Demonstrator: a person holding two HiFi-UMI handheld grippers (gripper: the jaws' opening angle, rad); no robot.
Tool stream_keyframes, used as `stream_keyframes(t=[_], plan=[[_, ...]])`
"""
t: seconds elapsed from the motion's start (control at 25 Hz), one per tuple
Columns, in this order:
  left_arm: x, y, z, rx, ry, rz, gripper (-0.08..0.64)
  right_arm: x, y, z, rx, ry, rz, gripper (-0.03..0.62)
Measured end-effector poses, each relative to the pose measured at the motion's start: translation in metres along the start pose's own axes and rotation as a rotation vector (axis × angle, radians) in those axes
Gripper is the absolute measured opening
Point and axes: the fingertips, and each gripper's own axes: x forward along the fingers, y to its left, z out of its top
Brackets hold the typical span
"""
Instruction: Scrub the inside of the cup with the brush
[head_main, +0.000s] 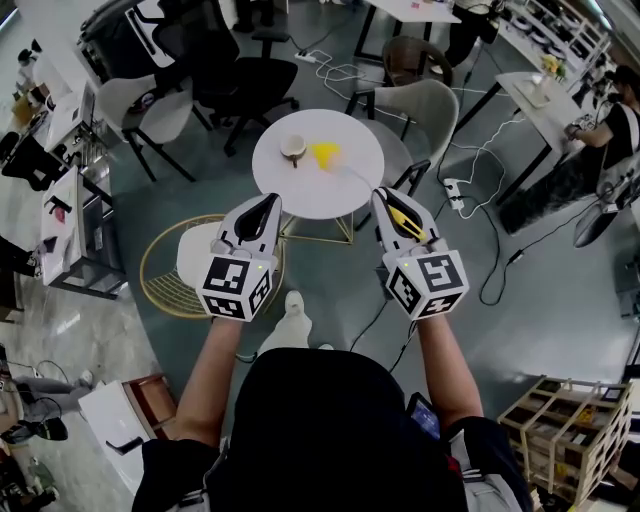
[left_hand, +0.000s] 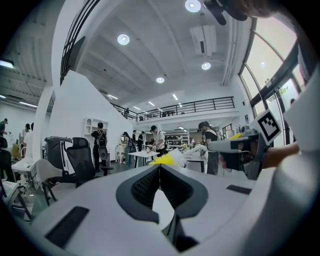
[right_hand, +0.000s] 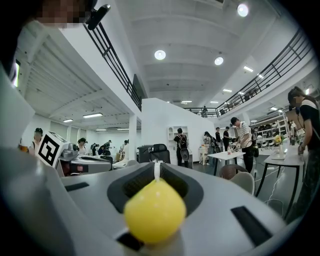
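Note:
A pale cup (head_main: 292, 148) stands on the round white table (head_main: 345, 190), ahead of both grippers. My right gripper (head_main: 384, 196) is shut on the brush: its yellow handle (right_hand: 155, 210) fills the space between the jaws, and a thin white stem (right_hand: 157, 171) runs out past the tips. The brush's yellow bristles (head_main: 325, 153) hang over the table just right of the cup. The left gripper (head_main: 268, 201) is shut and empty, its pads (left_hand: 145, 185) pressed together, short of the table's near edge. The bristles (left_hand: 163, 160) show beyond its tips.
Chairs (head_main: 425, 110) ring the far side of the table. A gold wire stand (head_main: 165, 275) sits on the floor at the left. Cables and a power strip (head_main: 455, 190) lie to the right, and a wooden crate (head_main: 565, 425) stands at the lower right.

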Motion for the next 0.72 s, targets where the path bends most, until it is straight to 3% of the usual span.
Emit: stream_keyframes(t=[0.72], plan=[[0.103,0.092,-0.008,-0.056,0.042,0.001,0.017,0.131,-0.046,-0.006,0.024,0.073,0.005,0.047]])
